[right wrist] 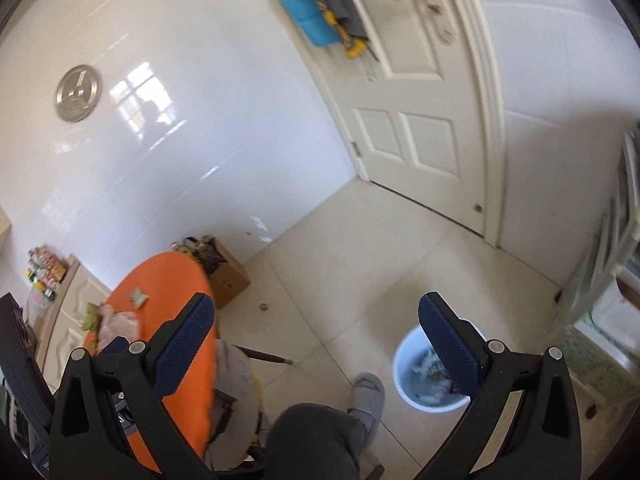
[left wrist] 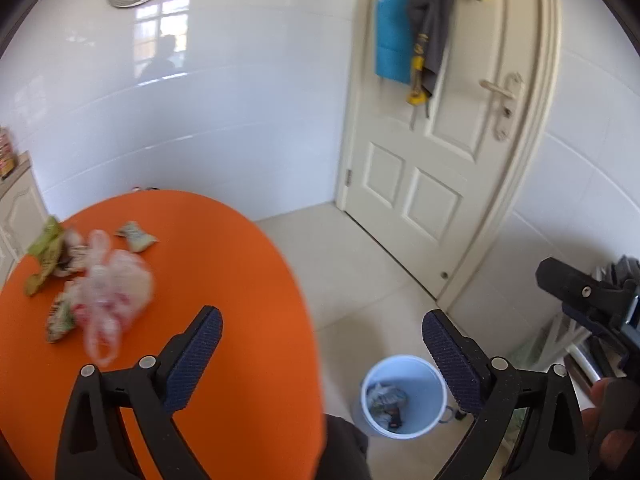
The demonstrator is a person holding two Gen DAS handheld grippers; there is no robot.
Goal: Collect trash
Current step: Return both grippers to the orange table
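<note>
My left jaws (left wrist: 322, 354) stand wide apart with nothing between them, and my right jaws (right wrist: 316, 340) gape just as empty. On the round orange surface (left wrist: 224, 248), at about ten o'clock from my left jaws, lies the trash: a crumpled clear plastic bag (left wrist: 114, 288), green snack wrappers (left wrist: 46, 248) touching it, and one small torn wrapper (left wrist: 136, 236) just beside. At five o'clock, down on the pale tiled floor (left wrist: 360, 264), stands the light blue plastic bin (left wrist: 402, 396) with scraps inside. In the right view that bin (right wrist: 404, 368) sits partly behind my right-hand pad.
</note>
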